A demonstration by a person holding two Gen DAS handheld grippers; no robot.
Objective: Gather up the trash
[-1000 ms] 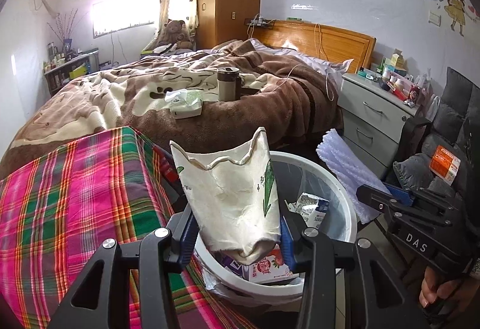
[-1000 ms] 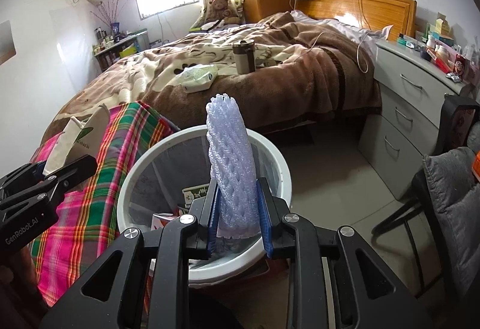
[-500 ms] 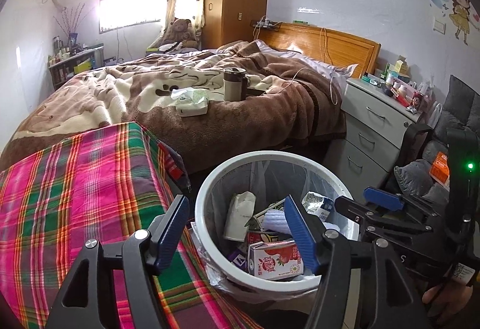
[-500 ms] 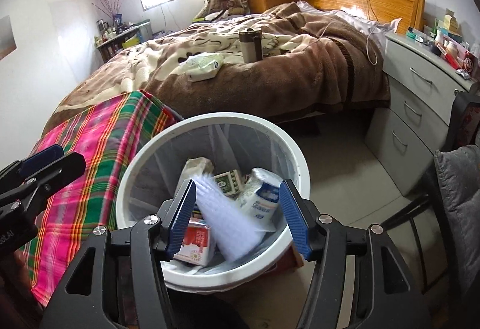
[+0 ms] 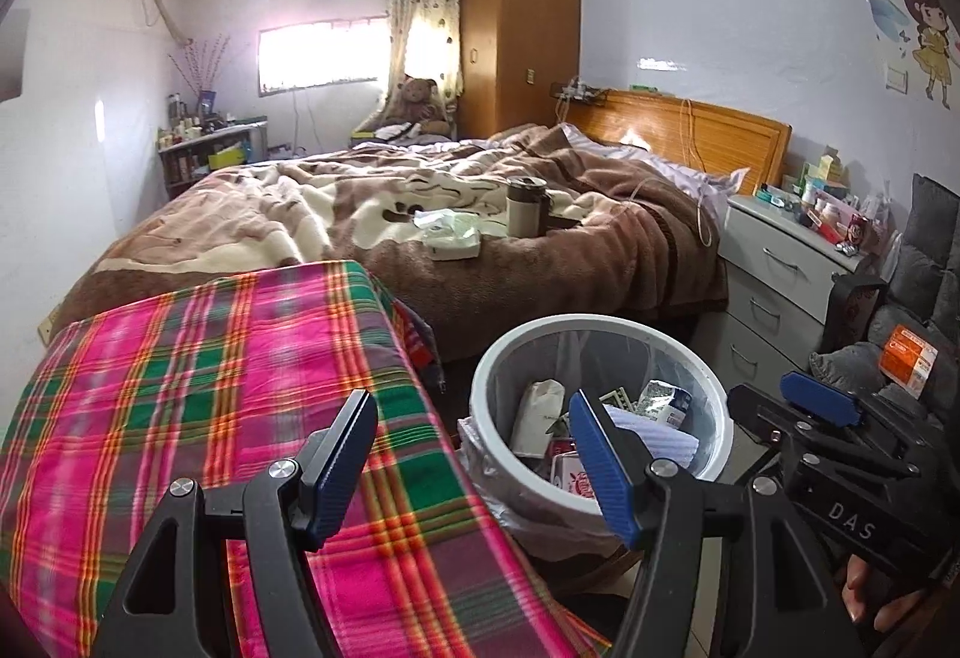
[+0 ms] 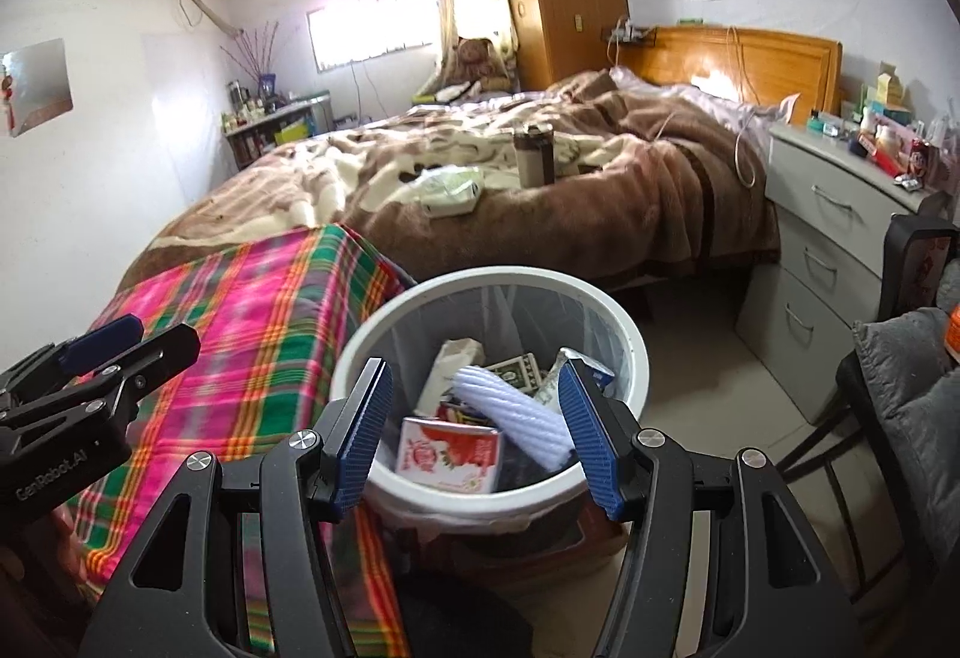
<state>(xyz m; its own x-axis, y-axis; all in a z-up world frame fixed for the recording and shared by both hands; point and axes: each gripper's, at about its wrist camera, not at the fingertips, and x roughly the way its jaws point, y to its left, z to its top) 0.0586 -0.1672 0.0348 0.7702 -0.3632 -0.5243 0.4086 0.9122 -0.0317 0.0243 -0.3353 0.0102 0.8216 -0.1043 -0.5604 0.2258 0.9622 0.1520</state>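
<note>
A white round trash bin [image 6: 630, 352] with a clear liner stands on the floor beside the plaid-covered surface; it also shows in the left wrist view [image 5: 498, 358]. Inside lie a white foam net sleeve [image 6: 516, 415], a red strawberry carton [image 6: 447, 454], a crumpled paper cup [image 5: 537, 415] and other wrappers. My right gripper [image 6: 474, 430] is open and empty just above the bin's near rim. My left gripper [image 5: 471, 469] is open and empty over the edge of the plaid cloth, left of the bin. Each gripper shows in the other's view, the right [image 5: 822, 418] and the left [image 6: 114, 346].
A pink and green plaid cloth [image 5: 210, 388] covers a surface at the left. Behind is a bed with a brown blanket [image 5: 540, 262], a tumbler [image 5: 525, 205] and a tissue pack [image 5: 450, 235]. A grey dresser [image 6: 840, 262] and a chair [image 6: 900, 376] stand at the right.
Both grippers opened and dropped their loads: the paper cup and the foam net sleeve now lie in the bin. The left gripper then drew back and left over the plaid cloth.
</note>
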